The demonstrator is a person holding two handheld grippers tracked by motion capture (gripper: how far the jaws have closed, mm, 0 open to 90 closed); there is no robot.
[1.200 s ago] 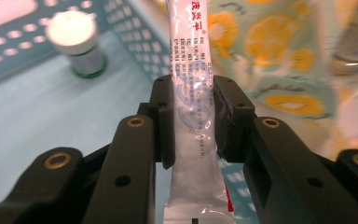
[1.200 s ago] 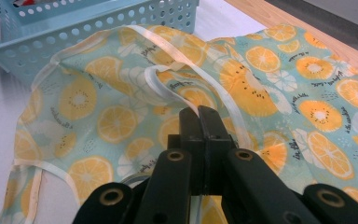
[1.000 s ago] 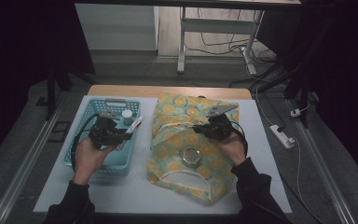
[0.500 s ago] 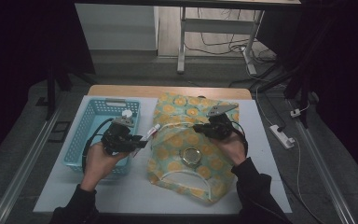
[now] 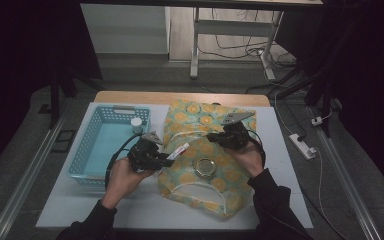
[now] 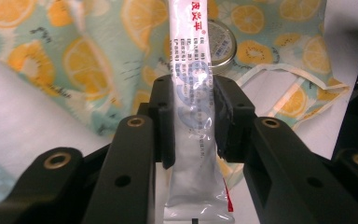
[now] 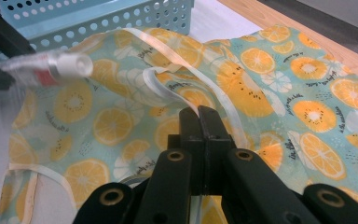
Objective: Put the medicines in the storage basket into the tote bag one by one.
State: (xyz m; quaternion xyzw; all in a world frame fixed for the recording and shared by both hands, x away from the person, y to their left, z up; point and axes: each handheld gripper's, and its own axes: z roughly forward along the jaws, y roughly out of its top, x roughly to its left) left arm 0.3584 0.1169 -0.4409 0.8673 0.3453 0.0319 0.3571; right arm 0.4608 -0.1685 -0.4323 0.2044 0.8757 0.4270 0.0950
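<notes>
A white tube [image 6: 193,93] with red print stands between the pads of my left gripper [image 6: 193,112], which is shut on it. In the high view this left gripper [image 5: 162,156] holds the tube [image 5: 179,150] level over the left edge of a fruit-print cloth bag [image 5: 205,130], cap pointing right. My right gripper [image 7: 199,116] is shut on the bag's white strap [image 7: 168,93] and lifts the fabric; from above the right gripper [image 5: 215,138] sits near the bag's middle. The tube's white cap [image 7: 70,64] hangs at the bag's raised opening. A round tin [image 5: 204,166] lies on the bag.
A blue perforated basket [image 5: 100,145] stands at the left with a small white-capped bottle [image 5: 136,124] in its far right corner. The table's wooden far edge [image 5: 180,97] runs behind the bag. A power strip [image 5: 302,145] lies on the floor at the right.
My left gripper has carried the tube rightward, from over the basket to the bag's left edge. The right gripper has stayed put on the bag.
</notes>
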